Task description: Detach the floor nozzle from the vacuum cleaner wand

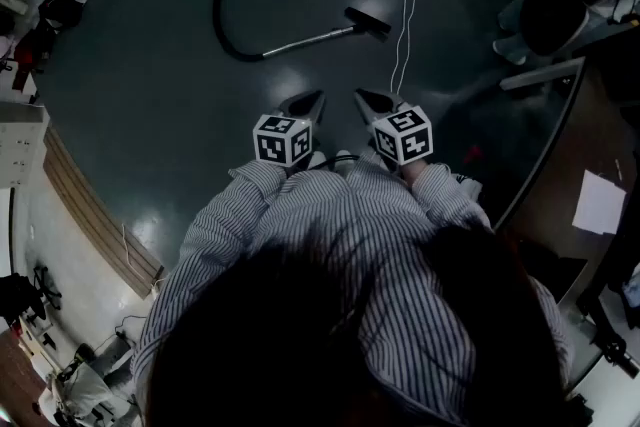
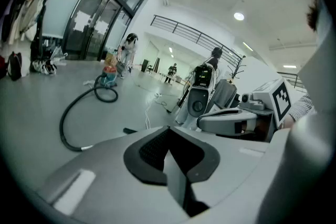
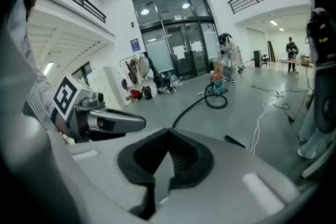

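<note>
Lying on the floor [image 1: 150, 115] well ahead of the person, the vacuum's parts read from left to right in the head view: the black hose [image 1: 225, 5] loops round, the metal wand [image 1: 310, 40] runs on from it, rising slightly to the right, and the floor nozzle [image 1: 368, 21] sits at the wand's right end, still attached. A white cable [image 1: 405, 25] trails just right of the nozzle. Nearer the person, the left tool [image 1: 308, 101] and the right tool [image 1: 368, 99] are held side by side, each with its jaws pressed together on nothing and aimed forward and downward. The nozzle lies almost straight ahead of the right tool, so the right hand looks better placed for it and the left for steadying the wand.
</note>
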{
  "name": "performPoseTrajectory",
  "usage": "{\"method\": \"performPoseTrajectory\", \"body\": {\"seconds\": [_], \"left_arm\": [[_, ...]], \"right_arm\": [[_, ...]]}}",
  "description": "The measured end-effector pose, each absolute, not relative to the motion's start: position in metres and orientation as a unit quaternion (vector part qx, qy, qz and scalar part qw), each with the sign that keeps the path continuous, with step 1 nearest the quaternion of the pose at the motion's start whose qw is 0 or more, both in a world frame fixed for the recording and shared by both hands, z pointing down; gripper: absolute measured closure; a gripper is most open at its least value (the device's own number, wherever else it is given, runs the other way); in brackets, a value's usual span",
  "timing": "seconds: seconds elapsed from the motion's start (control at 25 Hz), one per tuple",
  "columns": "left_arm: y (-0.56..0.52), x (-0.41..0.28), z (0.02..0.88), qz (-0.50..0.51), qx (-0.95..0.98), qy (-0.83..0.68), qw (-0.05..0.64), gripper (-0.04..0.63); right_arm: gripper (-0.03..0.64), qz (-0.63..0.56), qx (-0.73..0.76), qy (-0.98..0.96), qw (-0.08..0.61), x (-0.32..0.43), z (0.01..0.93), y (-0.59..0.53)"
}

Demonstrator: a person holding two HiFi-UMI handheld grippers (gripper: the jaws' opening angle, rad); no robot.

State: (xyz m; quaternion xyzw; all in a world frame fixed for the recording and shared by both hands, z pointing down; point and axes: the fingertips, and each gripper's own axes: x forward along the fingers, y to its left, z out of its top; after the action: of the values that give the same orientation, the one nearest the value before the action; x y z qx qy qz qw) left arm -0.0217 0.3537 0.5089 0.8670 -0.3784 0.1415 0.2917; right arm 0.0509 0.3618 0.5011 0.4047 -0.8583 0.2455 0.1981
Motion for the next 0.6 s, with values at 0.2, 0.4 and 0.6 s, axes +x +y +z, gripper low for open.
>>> {"method": "performPoseTrajectory", "body": {"seconds": [0.2,0.4,0.6], "left_arm": [[0.341,-0.016,0.469,0.118,0.885,-0.390,0.225,0.589],[0.334,-0.014,0.460,0.111,0.878,-0.409,0.223,0.589],[0.338,-0.016,0.469,0.121,0.872,-0.409,0.239,0.589]], "right_arm": [[0.615,0.227,0.418,-0.865,0.161,0.049,0.470,0.355],[0.615,0.218,0.424,-0.867,0.145,0.050,0.457,0.350],[0.615,0.221,0.420,-0.867,0.148,0.046,0.459,0.350]]}}
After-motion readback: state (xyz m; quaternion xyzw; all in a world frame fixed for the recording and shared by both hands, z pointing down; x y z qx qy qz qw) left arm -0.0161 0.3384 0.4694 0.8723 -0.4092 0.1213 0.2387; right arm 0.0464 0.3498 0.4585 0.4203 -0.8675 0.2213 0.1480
